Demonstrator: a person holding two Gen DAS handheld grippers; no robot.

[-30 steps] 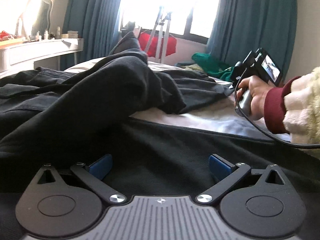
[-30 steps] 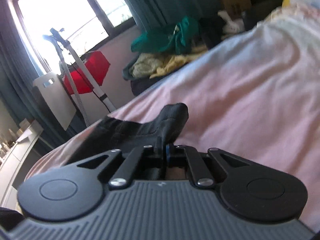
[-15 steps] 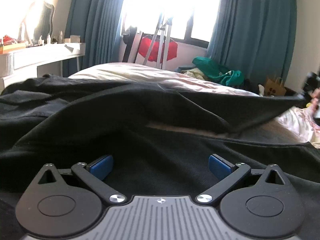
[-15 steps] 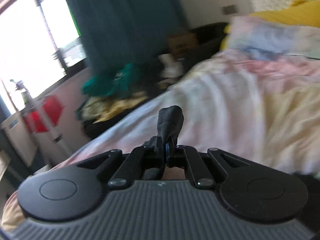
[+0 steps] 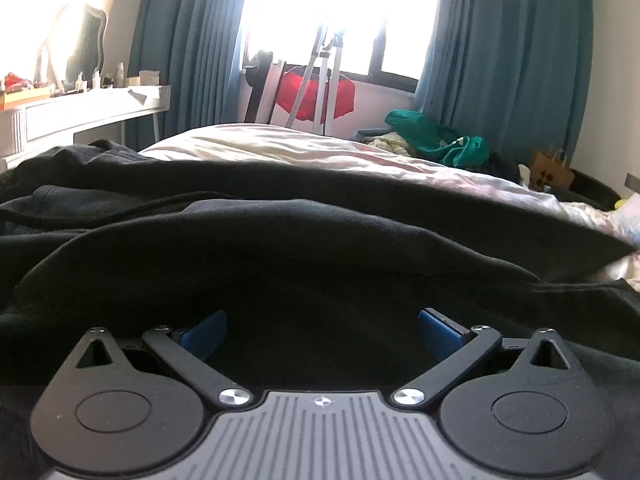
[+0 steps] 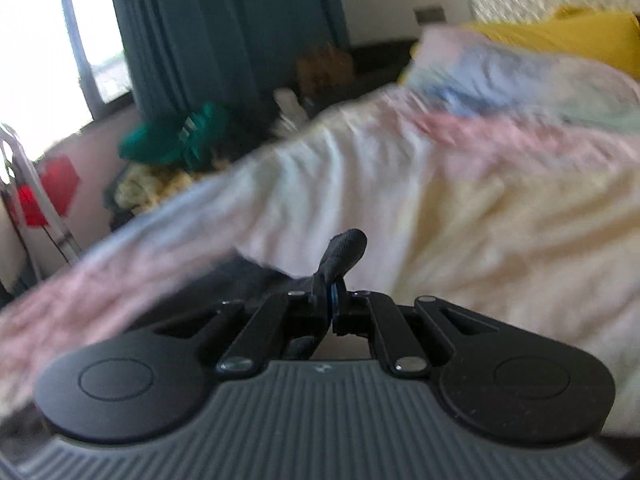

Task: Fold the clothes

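A black garment [image 5: 304,248] lies spread in low folds over the bed and fills the lower half of the left wrist view. My left gripper [image 5: 320,332] is open, its blue pads wide apart, resting low over the black cloth with nothing between them. My right gripper [image 6: 331,300] is shut on a corner of the black garment [image 6: 344,248], which sticks up past the fingertips. The rest of that cloth trails off to the lower left, blurred.
The bed [image 5: 280,148] has a pale pink and cream sheet [image 6: 460,200]. Pillows, one yellow [image 6: 580,36], lie at the head. A white dressing table [image 5: 80,112], teal curtains [image 5: 500,60], a red bag on a stand [image 5: 316,92] and a clothes pile [image 5: 432,140] stand beyond.
My right gripper has pulled the black cloth corner away across the bed towards the pillows. The raised hump of garment has flattened out. The right hand has left the left wrist view.
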